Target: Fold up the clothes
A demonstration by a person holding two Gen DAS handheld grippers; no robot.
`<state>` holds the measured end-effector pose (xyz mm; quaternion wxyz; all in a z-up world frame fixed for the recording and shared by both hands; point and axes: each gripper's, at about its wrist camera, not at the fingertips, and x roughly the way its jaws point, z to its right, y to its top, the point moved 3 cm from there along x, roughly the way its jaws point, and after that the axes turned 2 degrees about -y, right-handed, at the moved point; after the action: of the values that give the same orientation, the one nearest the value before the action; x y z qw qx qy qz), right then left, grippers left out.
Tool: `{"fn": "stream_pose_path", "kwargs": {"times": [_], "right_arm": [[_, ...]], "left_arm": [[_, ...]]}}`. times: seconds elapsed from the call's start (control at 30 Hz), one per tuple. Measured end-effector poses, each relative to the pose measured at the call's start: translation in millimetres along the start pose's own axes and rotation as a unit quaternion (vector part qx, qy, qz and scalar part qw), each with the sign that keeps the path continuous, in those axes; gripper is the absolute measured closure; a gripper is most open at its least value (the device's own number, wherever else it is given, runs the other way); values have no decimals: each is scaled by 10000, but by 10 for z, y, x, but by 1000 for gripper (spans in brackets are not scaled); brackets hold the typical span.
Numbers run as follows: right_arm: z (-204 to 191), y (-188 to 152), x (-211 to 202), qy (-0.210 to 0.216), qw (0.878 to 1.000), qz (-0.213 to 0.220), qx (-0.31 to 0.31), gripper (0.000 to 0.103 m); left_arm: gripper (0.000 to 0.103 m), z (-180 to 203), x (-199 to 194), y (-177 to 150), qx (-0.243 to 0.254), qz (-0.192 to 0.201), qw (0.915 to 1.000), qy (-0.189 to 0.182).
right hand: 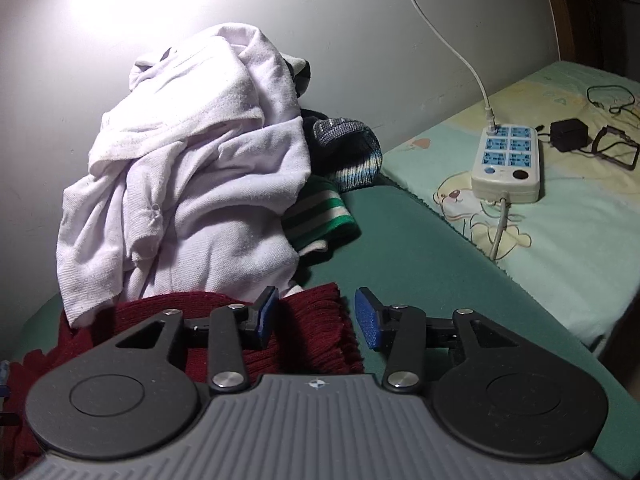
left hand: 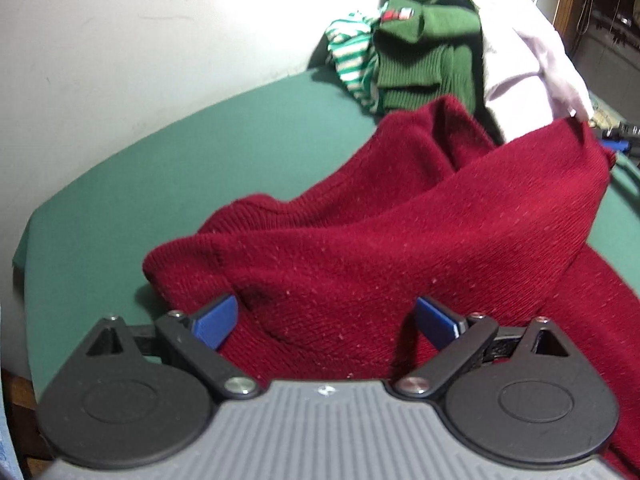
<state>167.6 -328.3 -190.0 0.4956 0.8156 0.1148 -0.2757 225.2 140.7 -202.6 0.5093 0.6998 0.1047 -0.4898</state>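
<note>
Red sweater [left hand: 360, 248] lies crumpled on the green bench [left hand: 180, 168]. Left tool [left hand: 326, 320] and right tool [right hand: 316, 316]: released, sweater between the fingers. White garment [right hand: 192, 168] heaped beside; power strip [right hand: 508, 164] on the bed.

Left gripper [left hand: 326, 322]: grey ribbed housing with a small star-like mark at its front edge, two black round discs either side, black link arms on silver screws, triangular cut-outs, blue pads [left hand: 216, 322]. Right gripper [right hand: 316, 318]: same build; textured blue pads [right hand: 367, 318] on black carriers.
</note>
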Motion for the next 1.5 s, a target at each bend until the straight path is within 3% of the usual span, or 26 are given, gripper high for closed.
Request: {"fn": "stream_pose_path", "kwargs": {"times": [0.03,0.07,0.1,0.33,0.4,0.53,0.7,0.93,1.03,1.13,1.27,1.5], "right_arm": [[-1,2,2,34,10000,-28,-32,60],[0,1,2,93,9999,-117,-60,84],[-1,-6,3,175,9996,-232,-73,96],[-12,54,-288,319,9993,131,114,97],[-32,97,-386,318,9991,254,132,97],[-208,139,-592,-142,9967,470,-639,97],[-428,220,-930,-130,9898,907,-1090,97],[-657,174,-1235,-93,9810,1248,-1479,97],[-700,129,-1327,203,9820,1292,-1360,97],[-693,191,-1460,866,9842,1358,-741,97],[-730,294,-1564,1208,9826,1408,-137,97],[-987,329,-1712,1766,9749,1358,31,97]], "left_arm": [[6,4,19,-9,15,-22,10000,13],[6,8,31,-18,21,-31,10000,21],[5,15,36,-24,29,-35,10000,25],[3,43,40,-32,141,-50,9999,64],[7,40,15,-19,171,-36,9998,41],[16,14,-81,29,292,19,9996,-19],[32,-64,-87,68,339,-16,9994,58],[34,-73,57,72,252,4,9996,91],[34,-82,80,69,216,20,9997,64],[37,-107,13,113,191,107,9998,-29],[44,-123,-30,176,82,164,9993,-318],[39,-41,170,174,150,132,9995,-245]]}}
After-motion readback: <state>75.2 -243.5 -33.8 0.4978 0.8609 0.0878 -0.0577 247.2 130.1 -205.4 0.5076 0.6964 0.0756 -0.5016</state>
